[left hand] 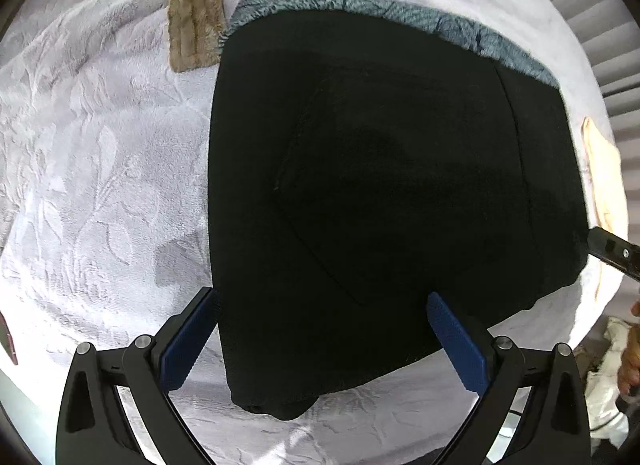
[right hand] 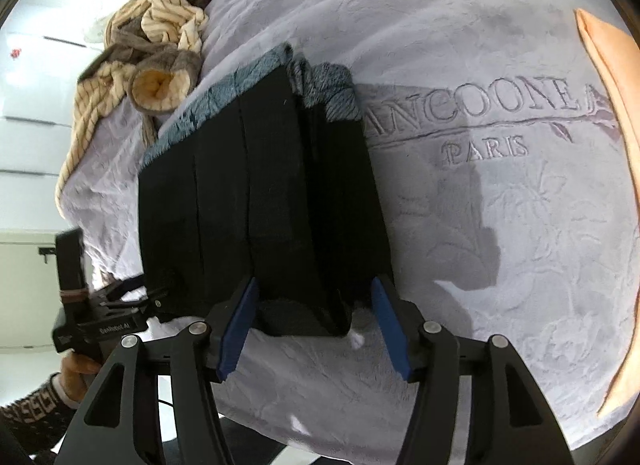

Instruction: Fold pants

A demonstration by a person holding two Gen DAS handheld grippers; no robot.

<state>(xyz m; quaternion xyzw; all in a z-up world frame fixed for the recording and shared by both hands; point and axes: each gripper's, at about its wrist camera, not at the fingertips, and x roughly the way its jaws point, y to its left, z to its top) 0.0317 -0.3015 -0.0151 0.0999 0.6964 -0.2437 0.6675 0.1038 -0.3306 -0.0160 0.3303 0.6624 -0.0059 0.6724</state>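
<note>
The black pants (left hand: 392,193) lie folded into a compact block on the pale lilac blanket (left hand: 100,153), on top of a folded blue-grey fleece (left hand: 400,9). My left gripper (left hand: 322,305) is open, its blue pads astride the near edge of the pants. In the right wrist view the pants (right hand: 264,201) show as stacked layers. My right gripper (right hand: 314,293) is open, its pads either side of the near end of the stack. The left gripper body (right hand: 100,325) shows at the left there.
A tan striped garment (right hand: 140,65) lies crumpled beyond the pants; its strip (left hand: 194,25) shows in the left view. An orange cloth (right hand: 616,145) lies along the right edge. The blanket (right hand: 500,65) carries embossed lettering. The bed edge runs close behind both grippers.
</note>
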